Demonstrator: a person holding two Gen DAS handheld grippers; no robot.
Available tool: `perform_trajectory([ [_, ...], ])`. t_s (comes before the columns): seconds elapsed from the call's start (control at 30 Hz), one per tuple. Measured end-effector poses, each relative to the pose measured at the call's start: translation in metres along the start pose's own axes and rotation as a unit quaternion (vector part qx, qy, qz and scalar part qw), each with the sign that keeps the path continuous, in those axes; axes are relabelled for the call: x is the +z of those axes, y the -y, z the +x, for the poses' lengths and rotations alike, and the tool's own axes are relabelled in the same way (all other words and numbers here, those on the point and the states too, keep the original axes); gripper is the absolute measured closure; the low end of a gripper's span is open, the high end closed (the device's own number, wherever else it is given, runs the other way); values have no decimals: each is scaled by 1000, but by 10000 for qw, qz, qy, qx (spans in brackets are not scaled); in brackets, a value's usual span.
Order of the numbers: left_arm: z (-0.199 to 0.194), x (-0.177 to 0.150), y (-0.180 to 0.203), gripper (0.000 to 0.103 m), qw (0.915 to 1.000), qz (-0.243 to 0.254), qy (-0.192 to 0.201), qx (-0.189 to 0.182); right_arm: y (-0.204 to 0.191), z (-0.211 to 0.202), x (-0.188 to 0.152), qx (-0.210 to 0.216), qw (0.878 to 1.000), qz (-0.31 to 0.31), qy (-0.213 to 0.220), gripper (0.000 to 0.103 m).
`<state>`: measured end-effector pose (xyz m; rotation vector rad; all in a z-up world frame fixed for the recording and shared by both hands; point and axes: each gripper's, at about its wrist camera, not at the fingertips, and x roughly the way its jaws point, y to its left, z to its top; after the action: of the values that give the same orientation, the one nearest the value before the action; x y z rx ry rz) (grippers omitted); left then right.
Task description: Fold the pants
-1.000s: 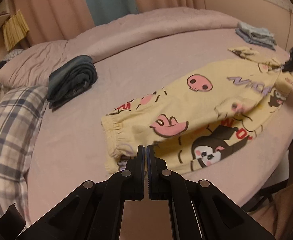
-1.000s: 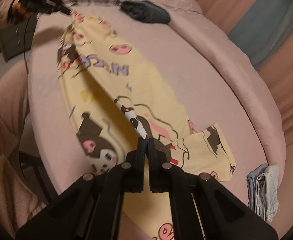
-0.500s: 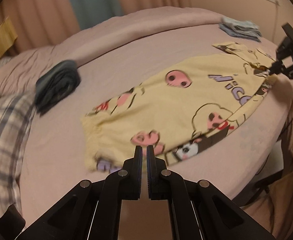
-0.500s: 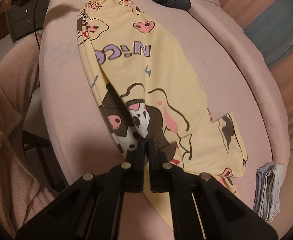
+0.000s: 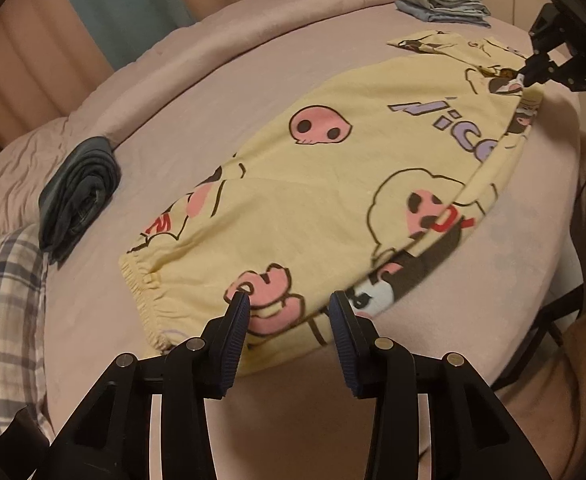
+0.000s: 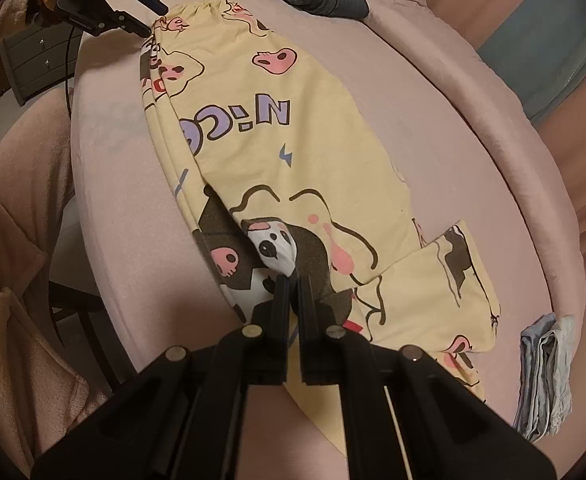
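Left gripper (image 5: 289, 306) just opened, off the pants (image 5: 333, 184), right gripper (image 6: 291, 286) clamped on cloth — risks dragging the fold askew on the bed (image 5: 221, 92).

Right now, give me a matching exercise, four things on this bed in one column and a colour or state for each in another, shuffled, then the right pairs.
Things:
1. pants
2. rolled garment
3. left gripper
4. right gripper

States:
A. dark, rolled up, beside the plaid pillow
B. jaws apart, just opened, nothing pinched
C. yellow with cartoon prints, spread flat
D. shut on the cloth

Pairs: 1-C, 2-A, 3-B, 4-D
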<state>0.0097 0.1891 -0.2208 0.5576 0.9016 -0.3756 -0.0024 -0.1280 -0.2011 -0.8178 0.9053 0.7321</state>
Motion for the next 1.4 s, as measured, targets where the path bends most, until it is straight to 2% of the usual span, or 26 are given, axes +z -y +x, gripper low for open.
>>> perform_trajectory([
  [0.03,4,1,0,62,9999,51,-76,50,0,0,1,2,10000,20,15,98],
  [0.17,12,2,8,62,9983,487,-297,-142,3,1,2,-2,10000,81,43,98],
  [0.27,16,5,9,62,9974,643,-319,-60,6,1,2,5,10000,84,39,98],
  [0.33,22,9,5,80,9979,533,-380,14,8,1,4,16,9999,141,67,98],
  [0.37,24,11,3,98,9983,457,-369,13,9,1,4,0,9998,158,82,98],
  [0.47,20,13,3,102,9993,326,-186,-70,10,1,7,-51,9997,198,95,98],
  [0.6,1,11,-3,102,9996,-128,188,-159,12,-2,5,-100,9994,264,174,99],
  [0.73,-31,5,-12,102,9965,-521,635,-180,17,-20,4,-20,9982,453,403,99],
  [0.8,-37,-1,-11,102,9966,-509,634,-167,16,-26,2,-7,9980,465,433,99],
  [0.87,-30,-8,-10,102,9977,-497,426,-154,13,-25,-2,7,9984,428,364,99],
  [1.07,-17,-16,1,102,9990,-364,188,-171,4,-8,-13,184,9989,395,147,99],
  [1.23,-2,-17,6,102,9998,-113,-124,-58,-5,0,-15,285,9992,264,-28,96],
  [1.3,3,-19,15,102,9994,51,-321,137,-8,10,-15,416,9986,243,-225,95],
  [1.33,2,-20,19,102,9991,132,-381,163,-11,16,-16,446,9982,190,-351,91],
  [1.37,-3,-22,22,97,9990,165,-368,169,-14,20,-17,468,9976,160,-480,78],
  [1.4,-7,-23,22,87,9991,145,-383,145,-15,21,-18,481,9974,166,-508,73],
])
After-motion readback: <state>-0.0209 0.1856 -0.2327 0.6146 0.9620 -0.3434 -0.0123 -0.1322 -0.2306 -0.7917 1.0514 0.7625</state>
